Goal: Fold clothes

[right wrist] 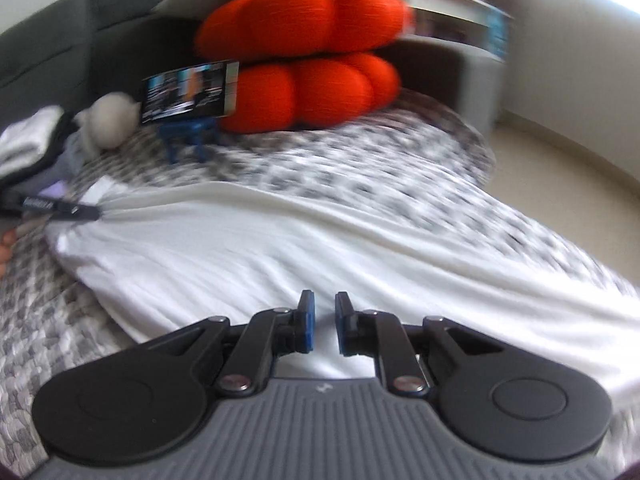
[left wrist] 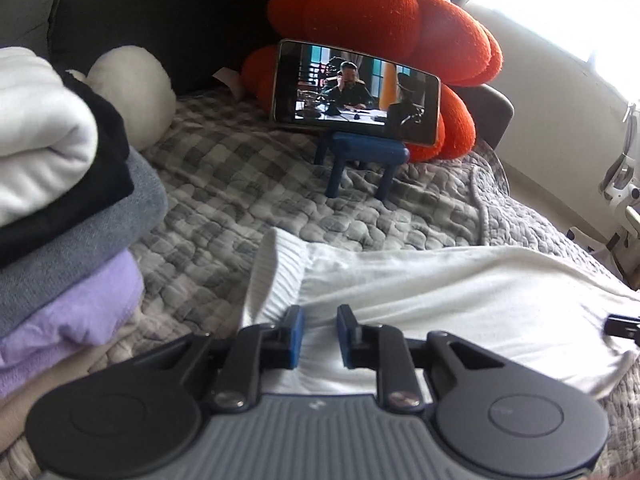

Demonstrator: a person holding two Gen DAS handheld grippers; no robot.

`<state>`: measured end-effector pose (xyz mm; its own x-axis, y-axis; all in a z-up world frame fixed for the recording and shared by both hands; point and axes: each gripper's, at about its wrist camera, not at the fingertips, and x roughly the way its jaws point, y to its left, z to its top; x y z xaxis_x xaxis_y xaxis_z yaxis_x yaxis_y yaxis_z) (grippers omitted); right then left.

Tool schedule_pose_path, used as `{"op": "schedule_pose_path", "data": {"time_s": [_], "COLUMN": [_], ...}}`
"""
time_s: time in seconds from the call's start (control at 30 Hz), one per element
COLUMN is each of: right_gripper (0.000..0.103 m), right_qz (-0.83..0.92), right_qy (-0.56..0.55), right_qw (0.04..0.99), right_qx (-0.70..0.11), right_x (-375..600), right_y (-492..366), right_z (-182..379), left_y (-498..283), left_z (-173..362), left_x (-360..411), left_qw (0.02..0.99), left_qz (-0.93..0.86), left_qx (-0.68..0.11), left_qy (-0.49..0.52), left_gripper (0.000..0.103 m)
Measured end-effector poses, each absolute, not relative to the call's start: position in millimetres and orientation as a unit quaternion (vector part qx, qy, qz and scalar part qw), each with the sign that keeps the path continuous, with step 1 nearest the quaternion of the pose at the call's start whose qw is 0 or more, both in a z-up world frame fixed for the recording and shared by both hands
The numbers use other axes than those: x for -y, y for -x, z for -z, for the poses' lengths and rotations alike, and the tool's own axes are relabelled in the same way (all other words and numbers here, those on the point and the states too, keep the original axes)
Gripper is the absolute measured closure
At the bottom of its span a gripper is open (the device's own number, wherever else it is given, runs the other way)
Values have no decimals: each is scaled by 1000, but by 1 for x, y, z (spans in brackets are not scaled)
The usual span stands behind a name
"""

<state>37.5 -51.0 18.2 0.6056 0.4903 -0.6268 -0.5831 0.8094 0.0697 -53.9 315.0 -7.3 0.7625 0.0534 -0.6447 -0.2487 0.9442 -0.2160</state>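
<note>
A white garment [left wrist: 460, 300] lies spread across the grey checked quilt [left wrist: 248, 200]; its ribbed cuff [left wrist: 276, 276] sits just ahead of my left gripper [left wrist: 320, 334]. The left gripper's jaws stand a little apart over the white cloth, holding nothing. In the right wrist view the same garment [right wrist: 320, 248] stretches from left to right. My right gripper [right wrist: 323, 322] hovers over its near edge, jaws slightly apart and empty. The left gripper's tip [right wrist: 68, 208] shows at the garment's left end. That view is motion-blurred.
A stack of folded clothes [left wrist: 68, 200], white, black, grey and lilac, stands at the left. A phone [left wrist: 356, 94] playing video rests on a small blue stand [left wrist: 360, 160] against an orange knot cushion [left wrist: 384, 28]. A cream plush [left wrist: 132, 92] lies behind the stack. The bed edge and floor [right wrist: 560, 152] are at right.
</note>
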Motion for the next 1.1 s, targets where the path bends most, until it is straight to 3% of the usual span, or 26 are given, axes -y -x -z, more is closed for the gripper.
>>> {"op": "schedule_pose_path", "data": {"time_s": [0.37, 0.67, 1.1], "right_gripper": [88, 87, 87], "right_qz": [-194, -157, -98], "right_qy": [28, 148, 92], "right_qw": [929, 917, 941], "right_qx": [-314, -336, -310], "right_x": [125, 161, 171], "right_y": [-47, -119, -155], "right_z": [-26, -21, -23], "left_y": [58, 47, 27], "left_z": [-8, -5, -3], "left_x": [-307, -281, -257], "left_qw": [931, 934, 936], "left_qz": [-82, -55, -36], "left_qx": [-324, -335, -334], "left_qy": [144, 113, 102], "left_gripper": [83, 82, 75]}}
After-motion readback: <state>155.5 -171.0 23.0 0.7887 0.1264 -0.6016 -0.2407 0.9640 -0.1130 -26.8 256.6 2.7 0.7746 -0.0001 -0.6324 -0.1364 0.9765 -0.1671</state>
